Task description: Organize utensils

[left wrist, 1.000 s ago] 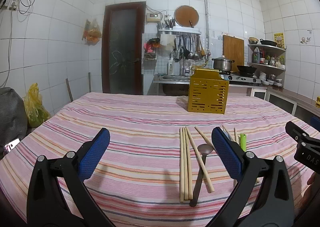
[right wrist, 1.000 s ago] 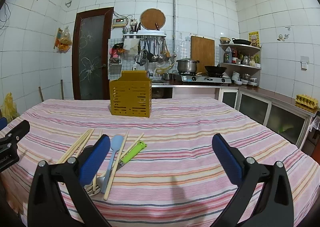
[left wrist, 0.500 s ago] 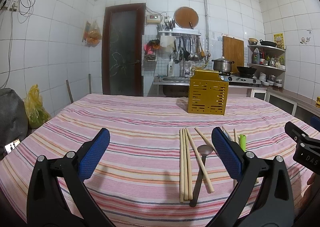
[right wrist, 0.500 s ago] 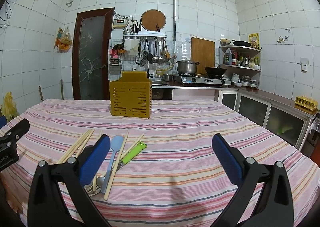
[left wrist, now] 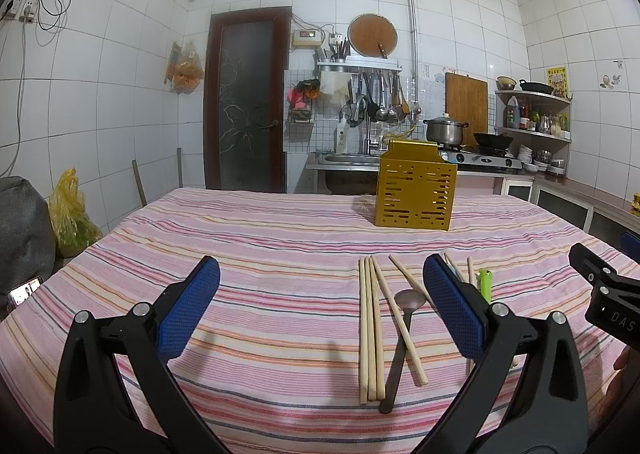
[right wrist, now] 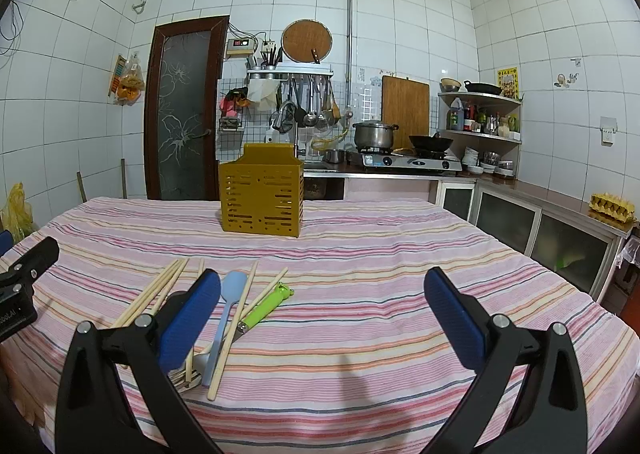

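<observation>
A yellow slotted utensil holder (left wrist: 416,190) stands upright at the far middle of the striped table; it also shows in the right wrist view (right wrist: 262,194). Several wooden chopsticks (left wrist: 370,326) and a metal spoon (left wrist: 402,330) lie between my left gripper's fingers, nearer the right one. A light blue spoon (right wrist: 224,318), a green-handled tool (right wrist: 266,308), a fork (right wrist: 186,374) and more chopsticks (right wrist: 232,328) lie by my right gripper's left finger. My left gripper (left wrist: 320,308) is open and empty above the table. My right gripper (right wrist: 322,310) is open and empty.
The striped tablecloth (left wrist: 260,238) covers the whole table. The other gripper's body shows at the right edge of the left wrist view (left wrist: 604,294). A kitchen counter with a stove and pot (right wrist: 374,134) stands behind the table. A yellow bag (left wrist: 70,214) sits left on the floor.
</observation>
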`<state>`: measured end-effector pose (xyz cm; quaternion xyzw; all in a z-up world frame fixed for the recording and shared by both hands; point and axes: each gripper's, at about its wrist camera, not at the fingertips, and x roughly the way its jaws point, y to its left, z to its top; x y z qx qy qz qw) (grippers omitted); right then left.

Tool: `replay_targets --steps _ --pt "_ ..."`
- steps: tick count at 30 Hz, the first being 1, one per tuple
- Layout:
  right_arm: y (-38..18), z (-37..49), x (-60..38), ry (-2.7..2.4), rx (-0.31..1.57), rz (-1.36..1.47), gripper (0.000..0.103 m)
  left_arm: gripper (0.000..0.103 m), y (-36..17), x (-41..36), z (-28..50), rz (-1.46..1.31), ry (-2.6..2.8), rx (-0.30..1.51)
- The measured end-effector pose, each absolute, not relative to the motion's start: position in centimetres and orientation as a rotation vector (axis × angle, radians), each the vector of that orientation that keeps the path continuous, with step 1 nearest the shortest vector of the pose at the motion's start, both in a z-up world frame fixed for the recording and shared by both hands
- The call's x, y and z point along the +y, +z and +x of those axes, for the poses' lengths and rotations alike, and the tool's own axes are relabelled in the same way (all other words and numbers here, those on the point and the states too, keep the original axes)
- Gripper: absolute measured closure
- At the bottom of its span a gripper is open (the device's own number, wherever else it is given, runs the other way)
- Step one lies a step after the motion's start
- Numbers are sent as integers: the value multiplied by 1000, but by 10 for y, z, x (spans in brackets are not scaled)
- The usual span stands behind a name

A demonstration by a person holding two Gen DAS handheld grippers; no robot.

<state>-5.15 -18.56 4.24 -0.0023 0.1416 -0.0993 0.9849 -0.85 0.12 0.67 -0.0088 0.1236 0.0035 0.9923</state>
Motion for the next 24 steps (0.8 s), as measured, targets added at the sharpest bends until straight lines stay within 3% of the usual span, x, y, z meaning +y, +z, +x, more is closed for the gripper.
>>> replay_targets --steps 24 --pt "43 -56 -187 -202 271 3 4 5 5 -1 -7 -5 8 243"
